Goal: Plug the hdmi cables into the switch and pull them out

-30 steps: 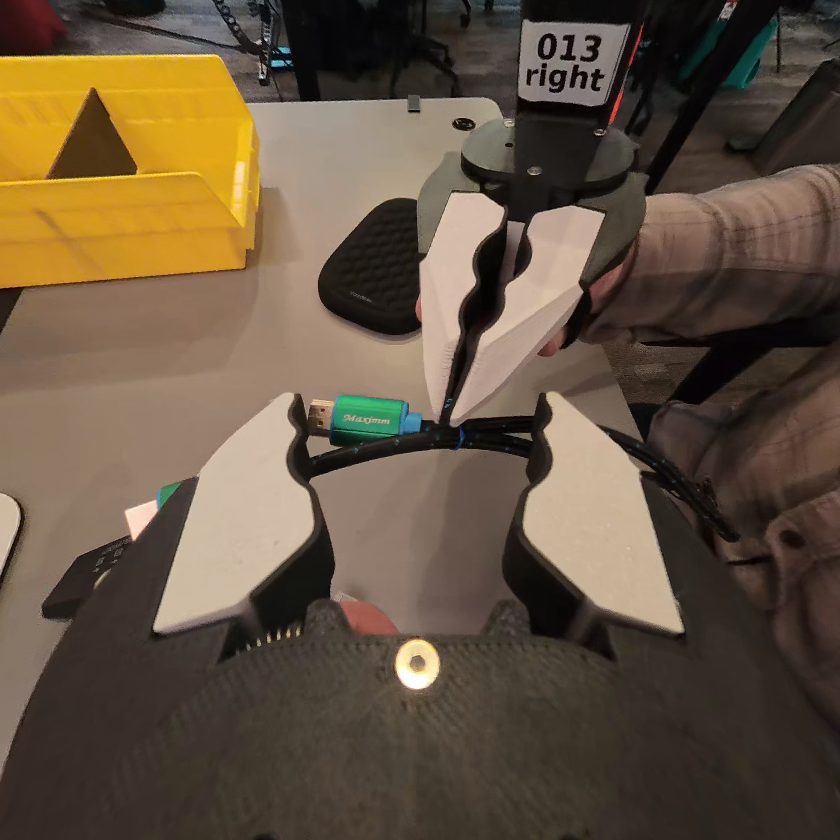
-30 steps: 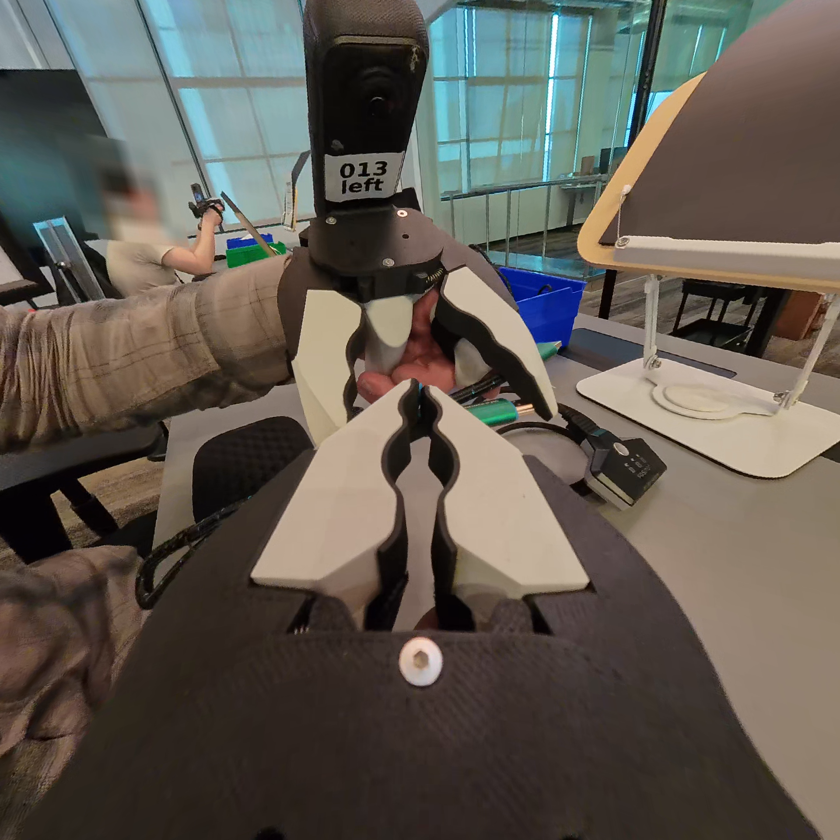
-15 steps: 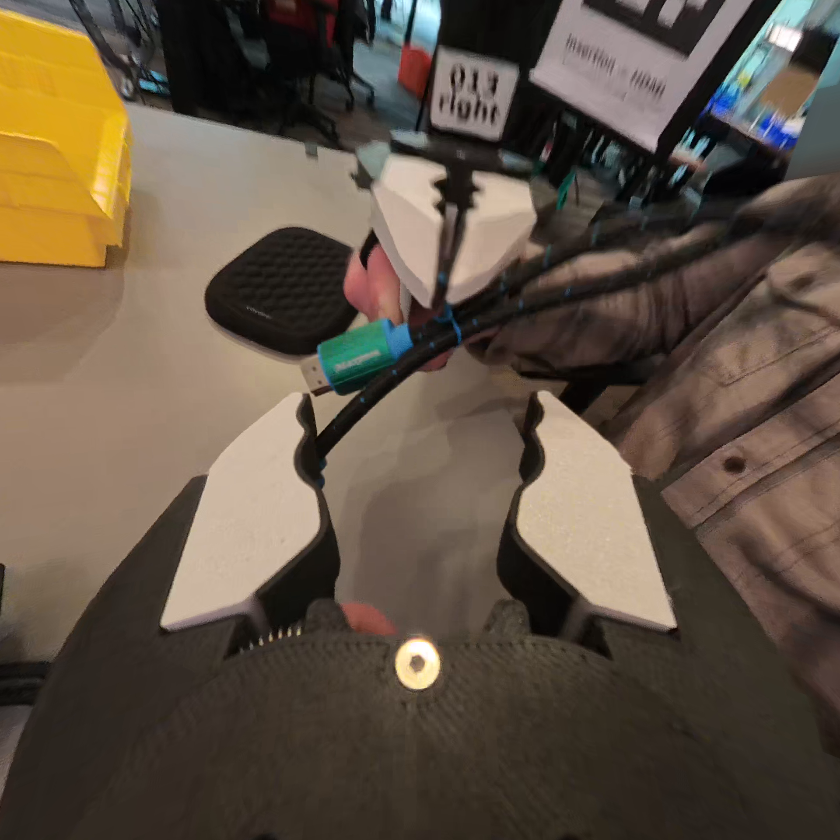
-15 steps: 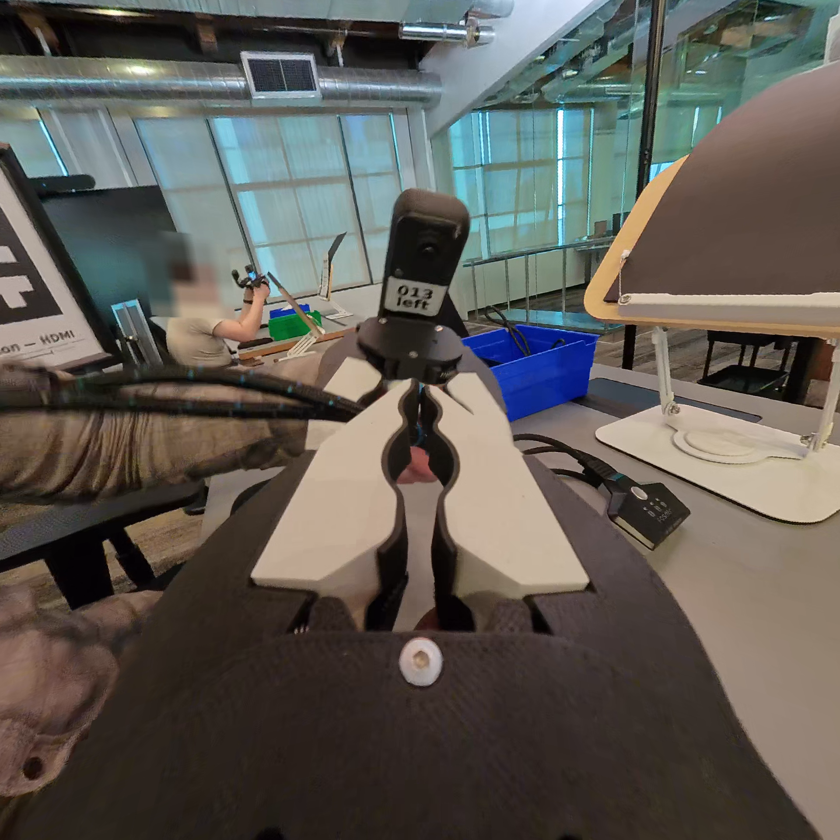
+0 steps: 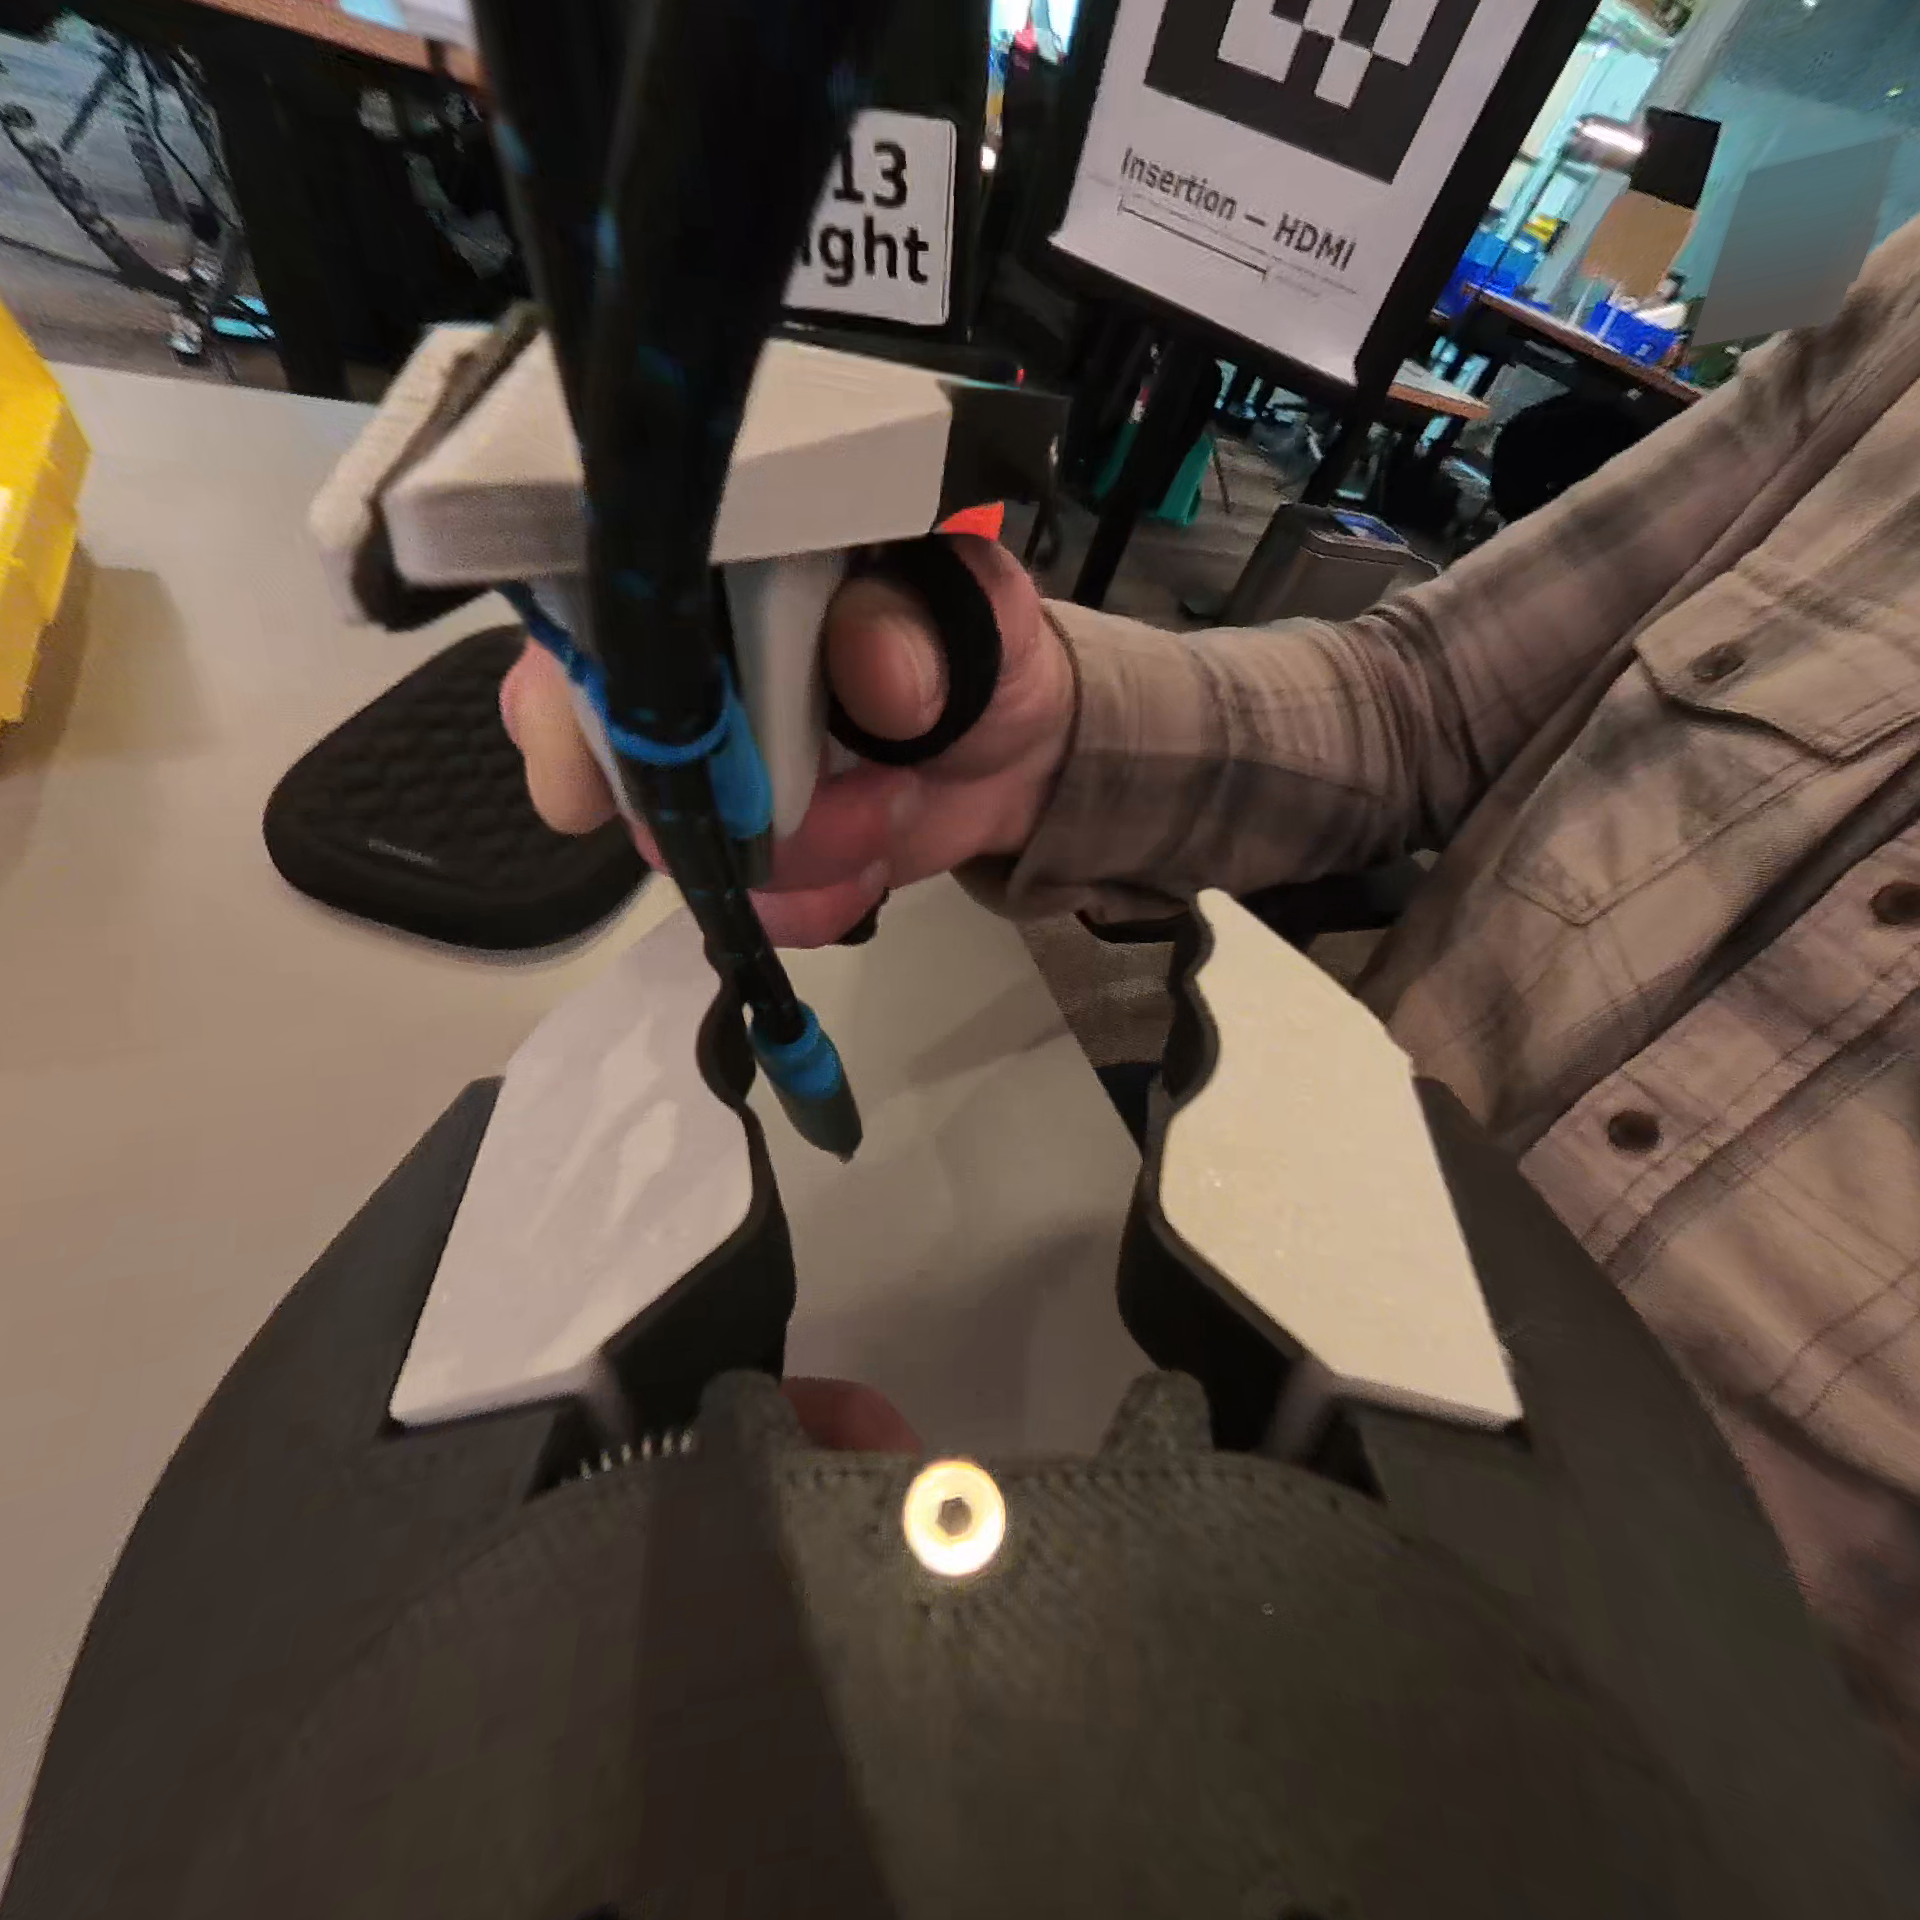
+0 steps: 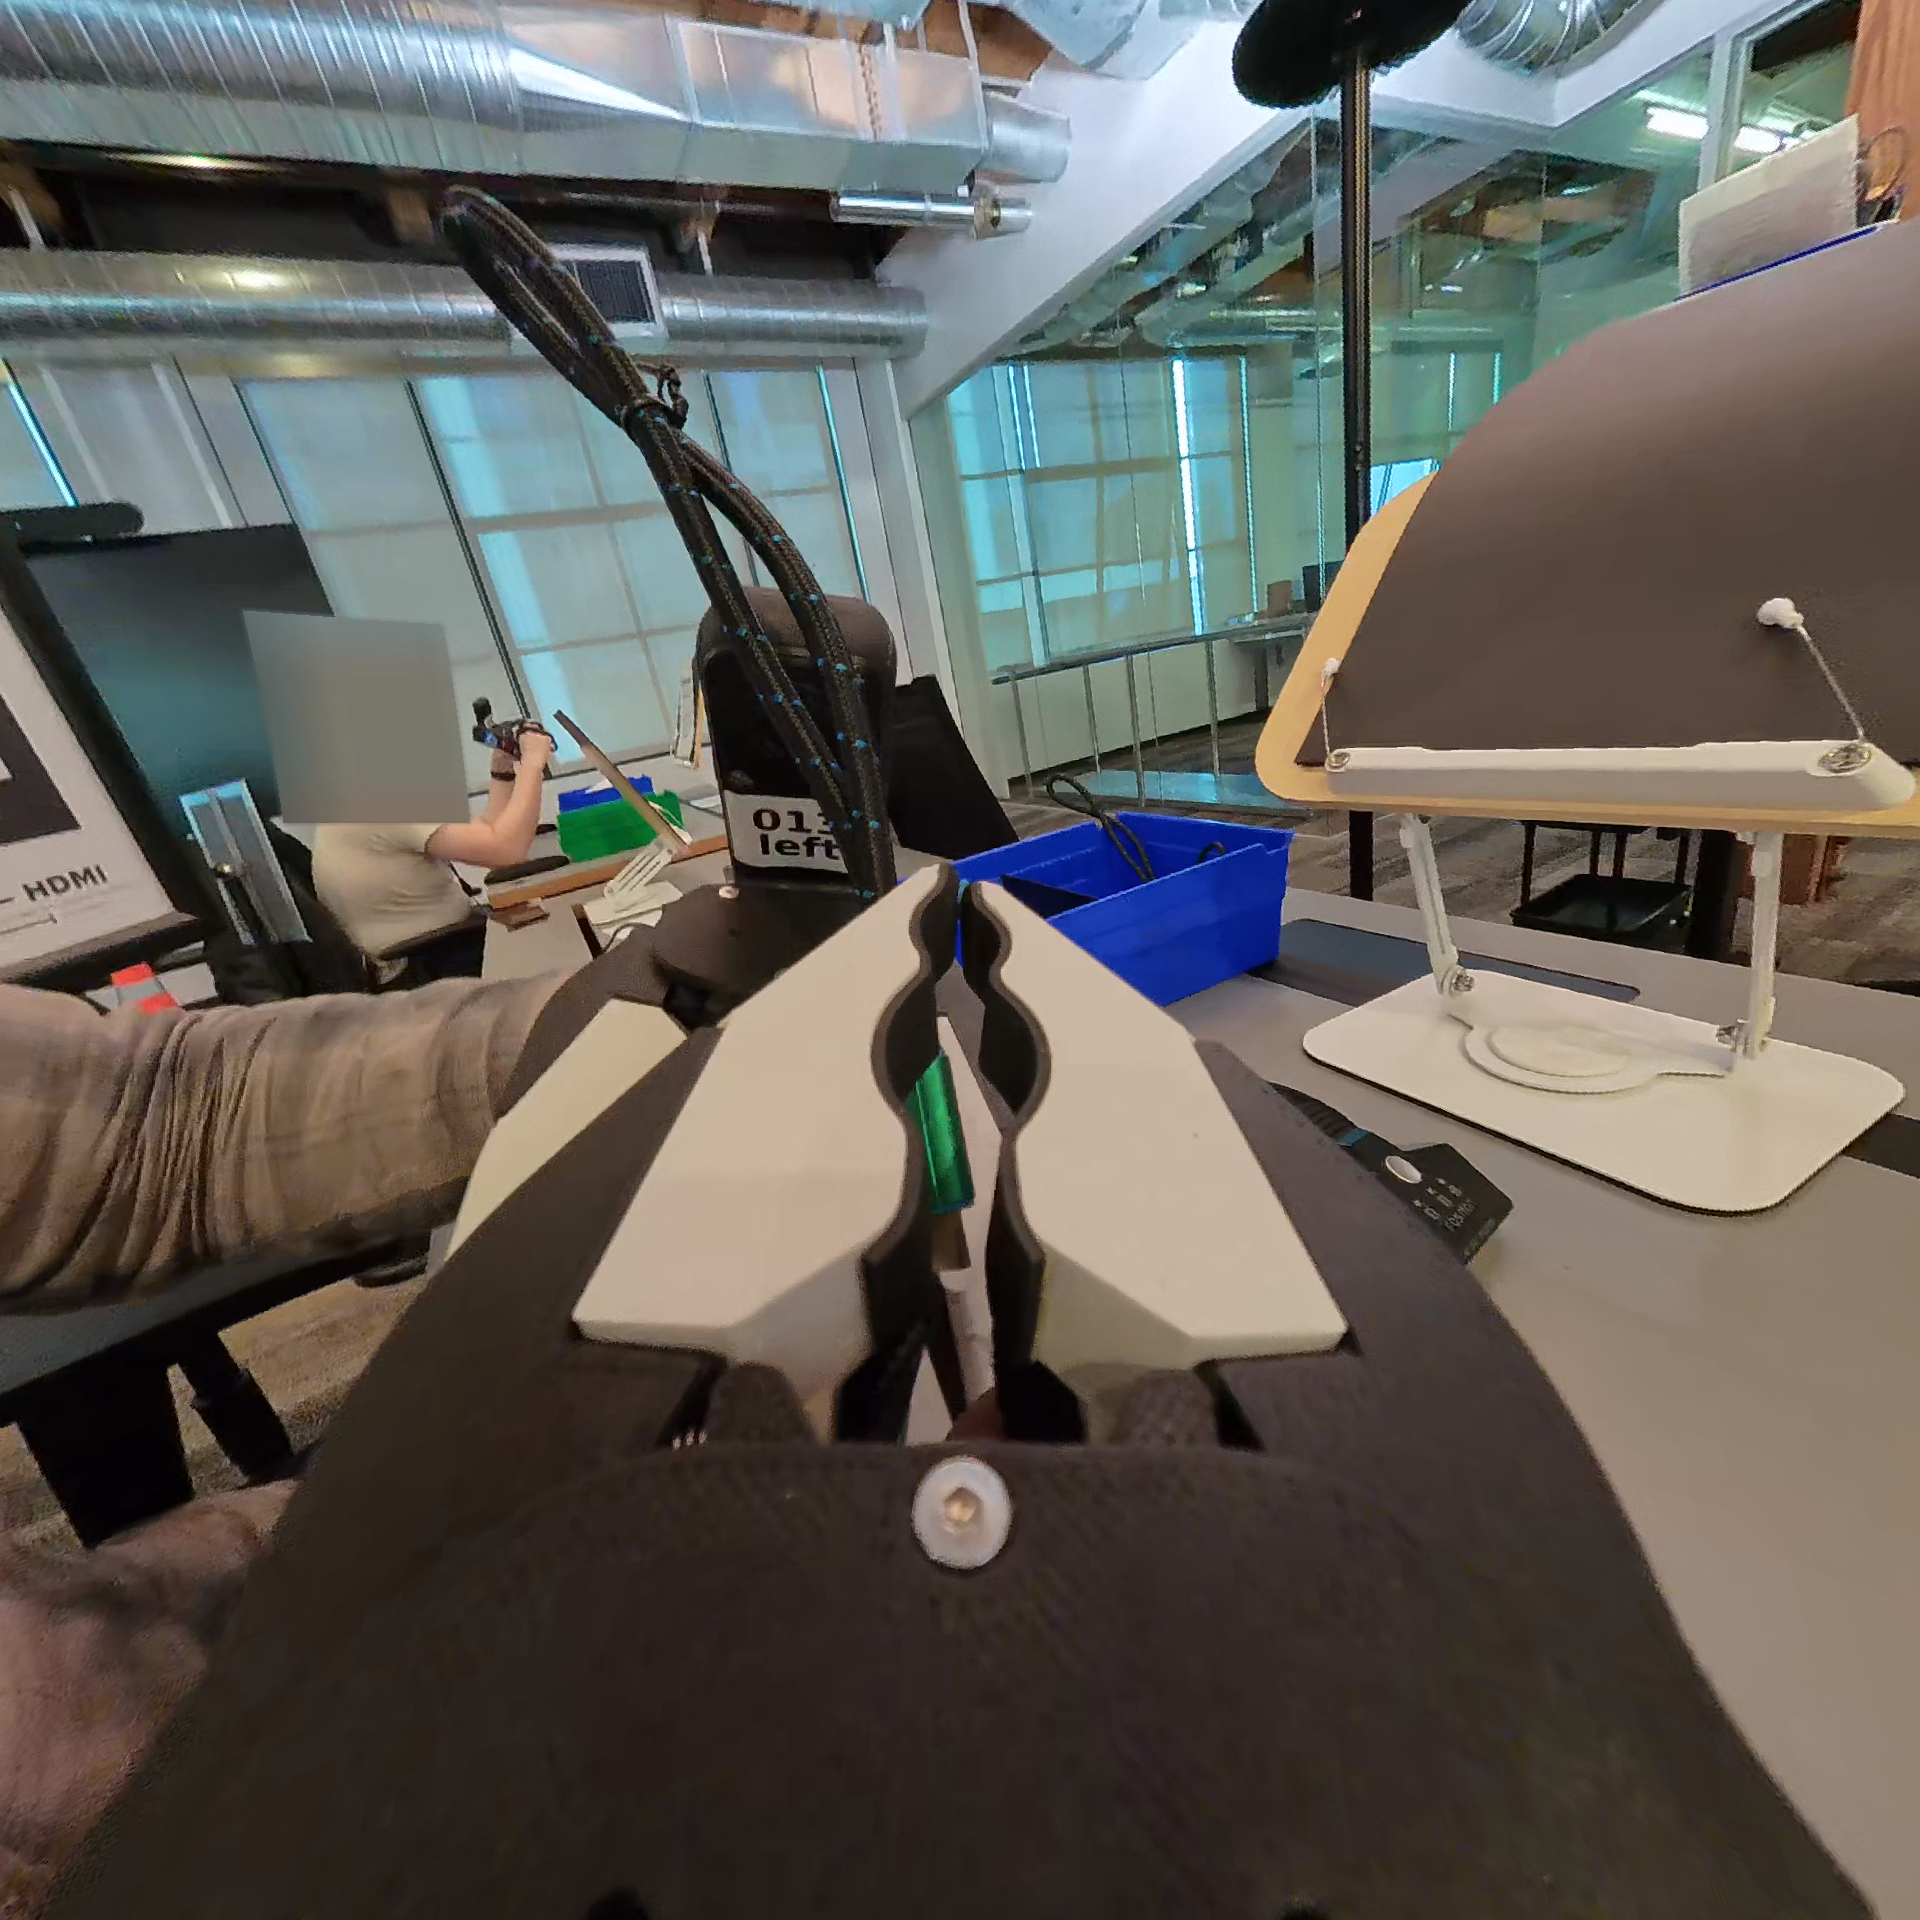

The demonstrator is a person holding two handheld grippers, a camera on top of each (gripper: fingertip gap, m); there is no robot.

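Note:
My right gripper [image 6: 954, 896] is shut on a bundle of black braided HDMI cable [image 6: 727, 582] and holds it up in the air; the bundle loops high above the fingers. A green plug [image 6: 940, 1143] hangs under its fingers. In the left wrist view the right gripper [image 5: 665, 488] is close ahead, and a cable end with a blue collar [image 5: 800, 1070] hangs down between the fingers of my left gripper [image 5: 956, 977], near the left one. The left gripper is open and empty. The small black switch [image 6: 1444, 1195] lies on the grey table [image 6: 1662, 1351], partly hidden by the right gripper.
A black padded rest [image 5: 436, 790] lies on the table beyond the left gripper, and a yellow bin [image 5: 31, 561] stands at the far left. A blue bin [image 6: 1132, 914] and a white stand holding a board [image 6: 1600, 1081] are beyond the switch. A person sits at another table. The gap from one gripper's tips to the other's is roughly 10 cm.
The right gripper has lifted the cable bundle off the table and tilted upward. A cable end now hangs down between the left gripper's fingers. The left gripper has stayed open.

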